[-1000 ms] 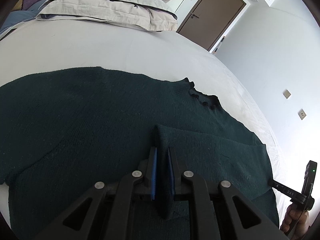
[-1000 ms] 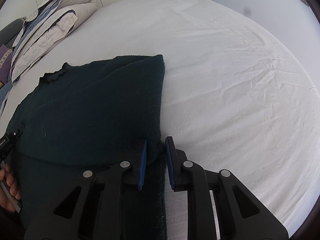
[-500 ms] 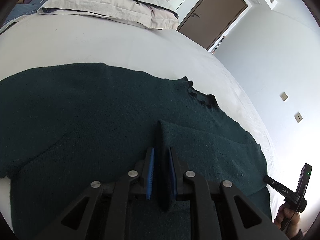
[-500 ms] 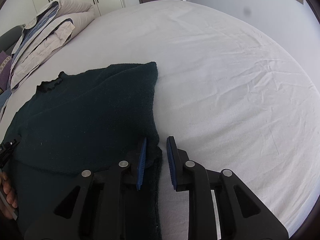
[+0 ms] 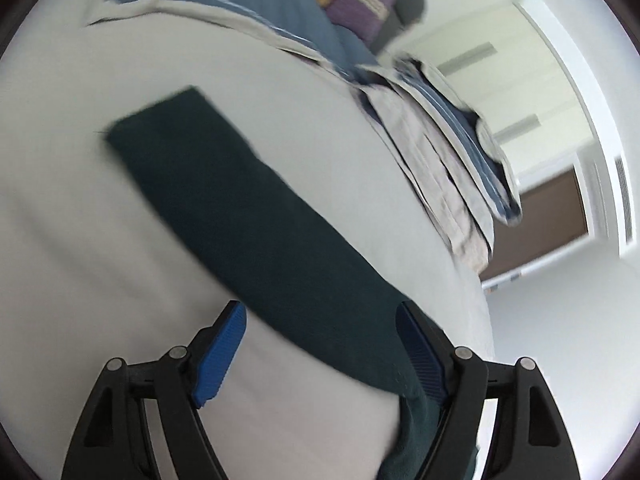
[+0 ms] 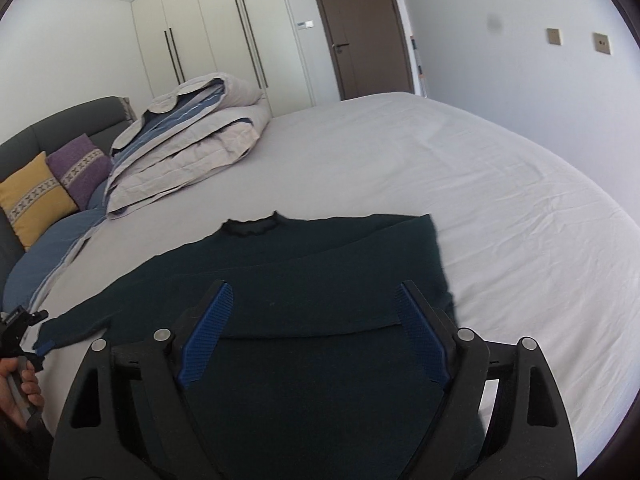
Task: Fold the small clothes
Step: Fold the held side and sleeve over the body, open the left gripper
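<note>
Two grippers hang above a dark green sweater (image 6: 320, 264) spread on a white bed (image 6: 500, 200), right sleeve folded across the chest. The right gripper (image 6: 312, 336) and left gripper (image 5: 320, 352) both gape wide, jaws just opened, gripping nothing. Blur smears the left view; its frame hides the sleeve's near end.

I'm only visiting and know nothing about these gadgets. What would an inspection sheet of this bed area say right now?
Surface: white bed sheet, lightly creased.
Job's things: dark green sweater lying flat, one sleeve folded across its body, the other sleeve stretched out.
Clutter: folded duvet; yellow and purple cushions.
Grippers: left gripper and right gripper open, jaws just opened, pads pressing on nothing.
Cables: nothing seen.
Surroundings: wardrobe, brown door, wall sockets.
</note>
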